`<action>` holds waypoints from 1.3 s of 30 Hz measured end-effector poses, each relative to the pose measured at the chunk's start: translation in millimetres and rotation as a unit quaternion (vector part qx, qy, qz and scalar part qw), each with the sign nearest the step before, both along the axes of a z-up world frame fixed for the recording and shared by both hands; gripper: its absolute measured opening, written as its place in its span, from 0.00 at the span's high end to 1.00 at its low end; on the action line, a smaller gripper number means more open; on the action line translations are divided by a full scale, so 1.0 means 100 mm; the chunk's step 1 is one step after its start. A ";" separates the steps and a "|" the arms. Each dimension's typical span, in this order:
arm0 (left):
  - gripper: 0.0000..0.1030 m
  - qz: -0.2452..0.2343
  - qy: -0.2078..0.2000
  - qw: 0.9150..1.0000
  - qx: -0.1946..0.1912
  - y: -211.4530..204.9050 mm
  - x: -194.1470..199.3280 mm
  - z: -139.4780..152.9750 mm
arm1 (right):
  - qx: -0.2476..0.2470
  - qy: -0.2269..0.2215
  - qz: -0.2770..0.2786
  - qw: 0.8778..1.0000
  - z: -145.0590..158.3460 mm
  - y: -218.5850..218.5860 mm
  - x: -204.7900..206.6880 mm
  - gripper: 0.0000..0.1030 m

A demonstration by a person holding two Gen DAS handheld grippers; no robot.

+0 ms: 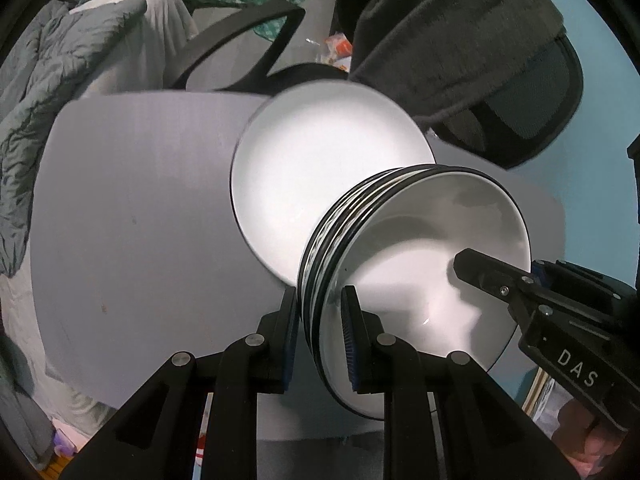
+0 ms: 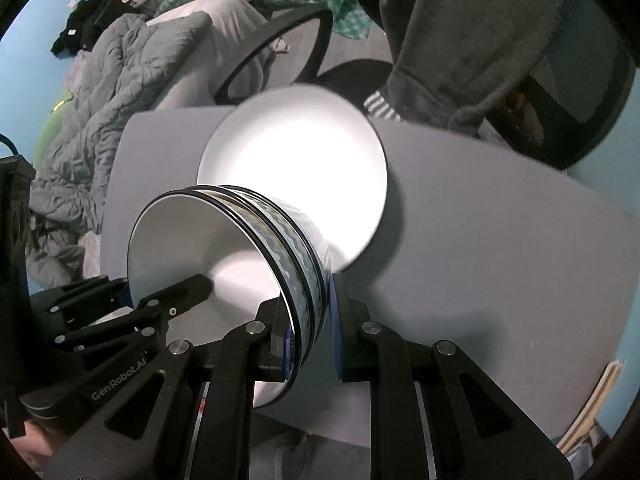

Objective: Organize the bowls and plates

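A stack of several white bowls [image 1: 420,248] [image 2: 200,240] with dark rims and blue wavy sides hangs tilted above the grey table [image 1: 140,220] [image 2: 480,240]. My left gripper [image 1: 320,304] is shut on the stack's rim, one finger inside the top bowl and one outside. On the opposite rim my right gripper [image 2: 308,312] is shut the same way. Each wrist view shows the other gripper: the right [image 1: 516,276] and the left [image 2: 152,288], a finger of each reaching into the top bowl. Beyond the stack a white dark-rimmed plate [image 1: 320,160] [image 2: 296,152] lies flat on the table.
A black office chair [image 1: 540,112] [image 2: 560,100] draped with dark clothing stands behind the table on the right. A grey quilt [image 1: 44,112] [image 2: 100,120] is heaped off the table's left edge. The chair's armrest [image 1: 248,36] rises past the far edge.
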State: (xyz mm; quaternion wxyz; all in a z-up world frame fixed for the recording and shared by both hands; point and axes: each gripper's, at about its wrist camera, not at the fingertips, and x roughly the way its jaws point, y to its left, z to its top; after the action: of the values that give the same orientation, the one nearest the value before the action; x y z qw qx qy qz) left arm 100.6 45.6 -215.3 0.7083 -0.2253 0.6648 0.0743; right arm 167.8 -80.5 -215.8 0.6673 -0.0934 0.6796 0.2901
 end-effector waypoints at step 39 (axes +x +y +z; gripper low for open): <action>0.51 0.002 -0.048 0.995 0.084 0.31 0.35 0.07 | -0.036 -0.060 0.007 0.998 0.05 0.20 0.55 0.54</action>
State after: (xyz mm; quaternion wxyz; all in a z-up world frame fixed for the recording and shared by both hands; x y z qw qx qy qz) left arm 135.8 76.5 -208.0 0.7558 -0.1697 0.6208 0.1207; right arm 223.1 -60.6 -211.1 0.7009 -0.1389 0.6479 0.2638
